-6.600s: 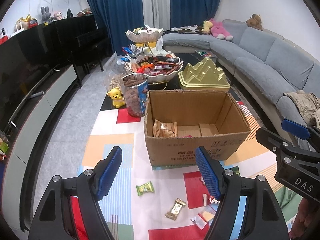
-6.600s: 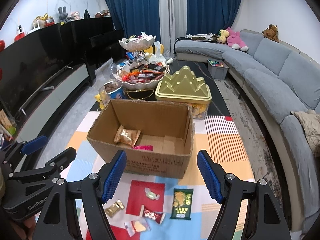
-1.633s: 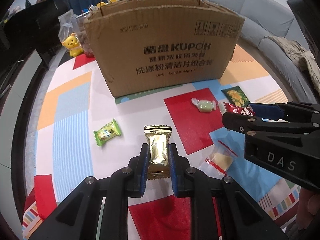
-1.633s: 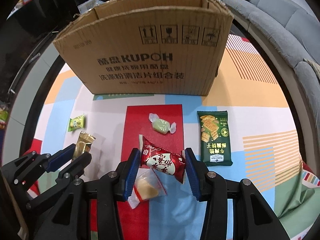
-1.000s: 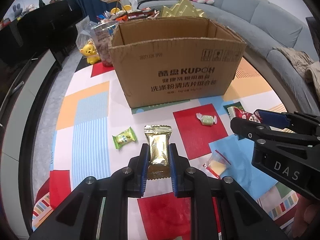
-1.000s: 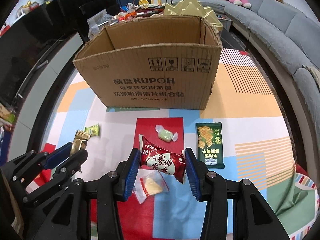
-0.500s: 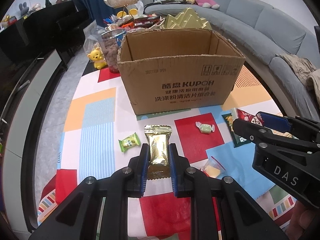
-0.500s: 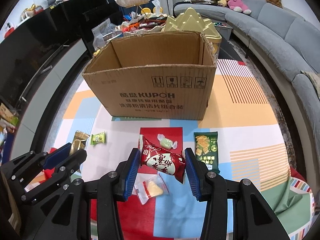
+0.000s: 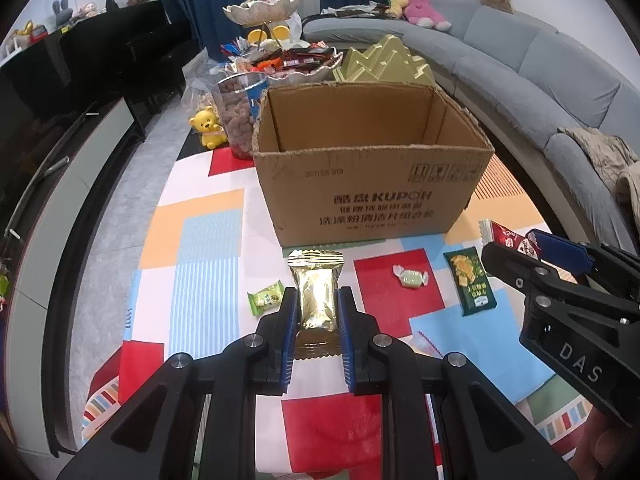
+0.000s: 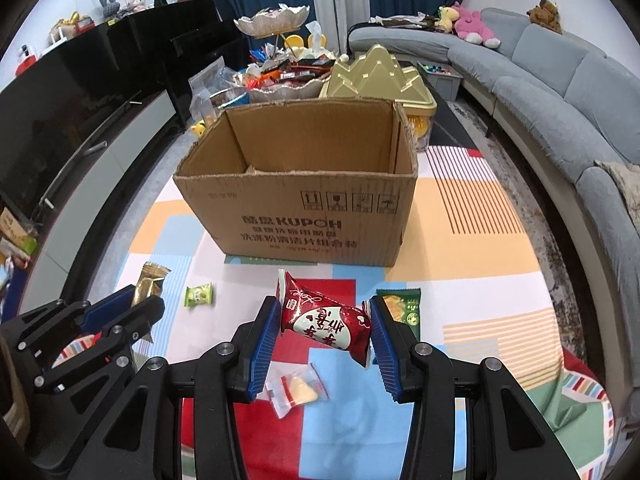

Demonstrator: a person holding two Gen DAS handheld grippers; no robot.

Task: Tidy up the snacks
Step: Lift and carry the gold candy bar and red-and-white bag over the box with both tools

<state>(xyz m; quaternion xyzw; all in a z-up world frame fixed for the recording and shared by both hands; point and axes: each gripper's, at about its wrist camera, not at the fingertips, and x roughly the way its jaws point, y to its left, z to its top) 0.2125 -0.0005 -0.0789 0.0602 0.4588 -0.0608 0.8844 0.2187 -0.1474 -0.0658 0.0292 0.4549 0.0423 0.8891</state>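
The left hand-held gripper (image 9: 316,320) is clenched on a gold snack packet (image 9: 316,294); the right hand-held gripper (image 10: 322,330) grasps a red snack packet (image 10: 324,320). Both hang above the patterned mat (image 10: 472,240), near the open cardboard box (image 10: 304,208). Likely next: carry both over the rim and release.

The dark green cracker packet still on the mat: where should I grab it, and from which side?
The dark green cracker packet lies flat on the mat, long axis pointing toward the cardboard box. Come straight down from above and pinch across its narrow width near the middle; its long edges look clear, with the wrapped green candy lying apart from it.
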